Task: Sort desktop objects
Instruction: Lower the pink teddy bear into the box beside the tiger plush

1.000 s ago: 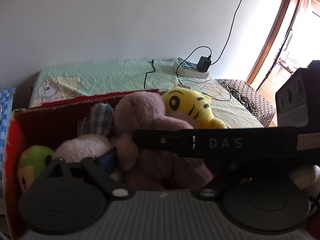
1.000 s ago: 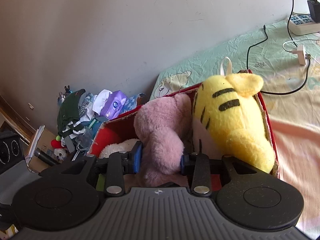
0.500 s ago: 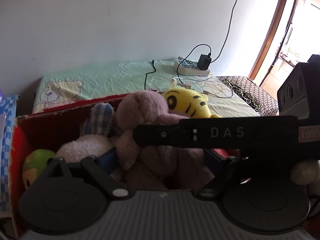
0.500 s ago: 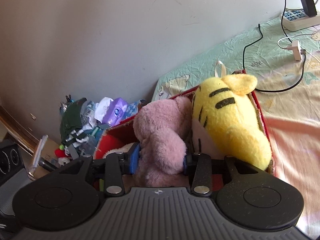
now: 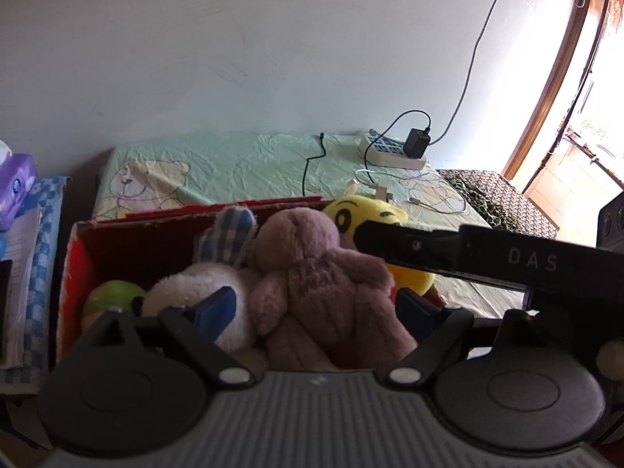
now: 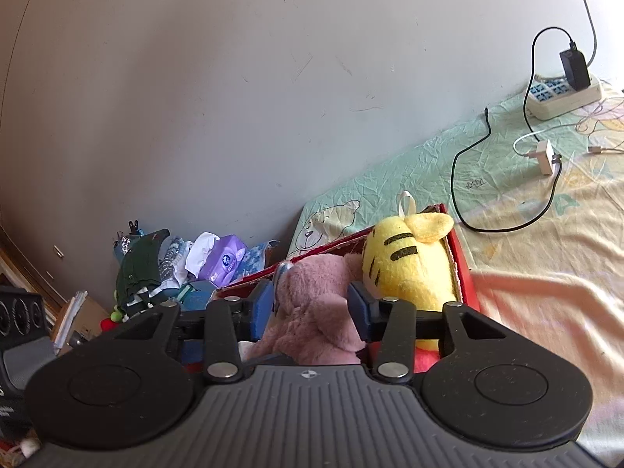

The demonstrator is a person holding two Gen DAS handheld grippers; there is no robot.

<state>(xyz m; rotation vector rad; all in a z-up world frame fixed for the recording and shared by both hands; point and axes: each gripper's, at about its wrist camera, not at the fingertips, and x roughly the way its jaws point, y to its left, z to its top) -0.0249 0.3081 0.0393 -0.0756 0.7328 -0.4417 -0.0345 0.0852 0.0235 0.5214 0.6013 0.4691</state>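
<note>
Currently, the right hand-held gripper (image 6: 310, 308) has its two blue pads against either side of the pink plush toy (image 6: 316, 312), clamped on it inside the red cardboard box (image 6: 462, 273). The left hand-held gripper (image 5: 318, 306) stands with its jaws wide apart, one blue pad (image 5: 216, 308) against the white plush rabbit (image 5: 195, 288) and the other to the right of the same pink plush toy (image 5: 312, 273); it grips nothing. The yellow striped plush toy (image 6: 405, 265) lies just beside the pink one at the box's right end, its head above the box rim. A green-faced toy (image 5: 111, 296) sits at the box's left end, next to the rabbit. The box rests on a bed with a green bear-print sheet (image 5: 241, 163). A white power strip (image 5: 392, 154) with a black adapter plugged in lies near the wall, with loose cables on the sheet near it. A purple tissue pack (image 6: 224, 259) tops a pile of items left of the bed.
</note>
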